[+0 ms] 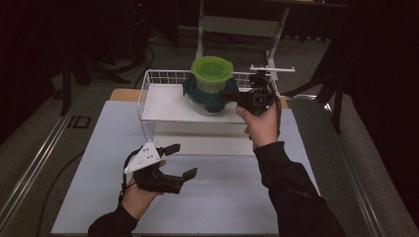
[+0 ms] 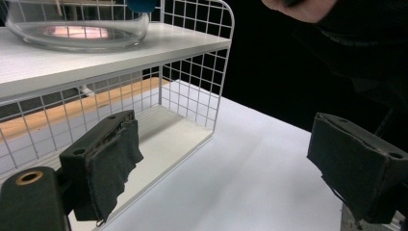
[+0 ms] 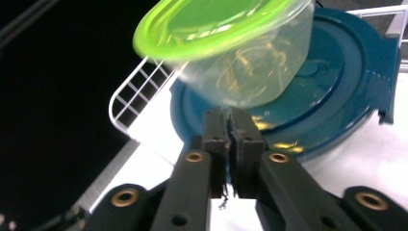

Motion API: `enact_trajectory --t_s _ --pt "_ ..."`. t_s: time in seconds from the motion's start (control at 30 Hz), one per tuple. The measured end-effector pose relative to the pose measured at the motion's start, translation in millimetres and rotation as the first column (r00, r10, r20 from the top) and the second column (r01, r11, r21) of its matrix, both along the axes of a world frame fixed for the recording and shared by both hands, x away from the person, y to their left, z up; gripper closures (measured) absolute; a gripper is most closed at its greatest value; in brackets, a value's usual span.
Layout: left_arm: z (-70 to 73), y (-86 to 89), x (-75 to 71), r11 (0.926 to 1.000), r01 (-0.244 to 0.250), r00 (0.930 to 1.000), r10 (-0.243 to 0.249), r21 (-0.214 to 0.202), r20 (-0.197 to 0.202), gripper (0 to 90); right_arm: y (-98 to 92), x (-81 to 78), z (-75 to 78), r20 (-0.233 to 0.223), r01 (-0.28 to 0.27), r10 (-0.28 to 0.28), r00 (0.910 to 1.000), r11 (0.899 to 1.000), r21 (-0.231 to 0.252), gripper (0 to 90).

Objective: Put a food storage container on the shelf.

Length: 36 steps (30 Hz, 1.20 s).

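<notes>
So the small clear container with the lime green lid (image 1: 212,74) sits stacked on the blue lid (image 1: 207,96) of a bigger glass bowl (image 1: 207,106), all of it up on the top shelf of the white wire rack (image 1: 163,106) at the far side of the table (image 1: 222,202). It's basically round, so there's no real long axis to speak of; from the high view it stands upright with its lid facing up, though in the right gripper view it looks tipped, lid slanting toward the upper left, and it's a bit smeared there, so hard to say how much of that is just the camera angle. The right gripper (image 1: 232,95) comes in from the right side of the stack at about the height of the blue lid, its pads pressed together with nothing between them, tips just beside the foot of the green-lidded container and over the edge of the blue lid (image 3: 332,91). Can't tell if the tips actually touch either one. The left gripper (image 1: 184,160) hovers low over the table in front of the rack, well apart from the stack, jaws wide and empty. From the left gripper view the glass bowl (image 2: 77,29) is cut off at the top.
</notes>
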<state>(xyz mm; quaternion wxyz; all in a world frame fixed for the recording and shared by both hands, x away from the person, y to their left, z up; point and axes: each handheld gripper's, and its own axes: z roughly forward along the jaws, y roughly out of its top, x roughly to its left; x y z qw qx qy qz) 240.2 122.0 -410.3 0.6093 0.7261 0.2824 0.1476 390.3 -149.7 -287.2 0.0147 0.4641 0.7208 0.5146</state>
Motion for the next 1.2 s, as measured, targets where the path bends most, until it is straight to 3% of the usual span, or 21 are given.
enact_trajectory --t_s 0.13,0.33,0.47,0.6,0.67,0.77,0.87,0.93,1.2 --pt "0.8 0.2 -0.6 0.9999 0.01 1.0 -0.01 0.004 -0.001 10.5 -3.0 -13.2 -2.6 0.03 -0.031 0.031 0.9991 0.999 -0.02 77.7" --pt "5.8 2.1 -2.3 0.9999 0.011 0.9998 -0.011 0.002 0.014 8.6 -6.9 -31.3 -8.8 0.08 -0.063 0.065 0.9947 0.997 -0.037 51.9" --pt "8.1 3.8 -2.6 0.9999 0.012 0.9998 -0.012 0.001 0.016 7.2 -8.3 -43.6 -16.2 0.132 -0.077 0.085 0.9876 0.995 -0.064 33.0" --pt "7.6 4.9 -2.6 0.9998 0.016 0.9999 -0.016 -0.008 0.002 4.9 -13.0 -56.0 -27.3 0.168 -0.147 0.15 0.9744 0.989 -0.033 19.1" --pt "7.0 5.2 -2.7 0.9998 0.017 0.9999 -0.017 -0.012 -0.002 4.9 -14.2 -59.8 -30.0 0.183 -0.145 0.15 0.9716 0.989 -0.038 19.2" --pt "3.6 6.0 -3.9 0.9998 0.014 0.9998 -0.014 -0.016 0.01 4.9 -18.3 -75.6 -43.1 0.242 -0.148 0.161 0.9568 0.986 -0.071 16.2" --pt "2.3 5.0 -5.5 0.9997 0.022 0.9997 -0.022 -0.007 0.014 4.9 -20.1 -83.6 -51.4 0.259 -0.143 0.161 0.9523 0.986 -0.088 16.0" --pt "0.4 3.6 -7.6 0.9994 0.035 0.9993 -0.035 -0.005 0.014 4.9 -23.0 -94.9 -67.8 0.283 -0.134 0.161 0.9456 0.985 -0.111 15.9" --pt "-14.6 -2.3 -14.7 0.9976 0.069 0.9976 -0.069 0.005 0.0 4.9 -31.9 -113.4 -113.7 0.274 -0.144 0.179 0.9448 0.979 -0.143 15.7"
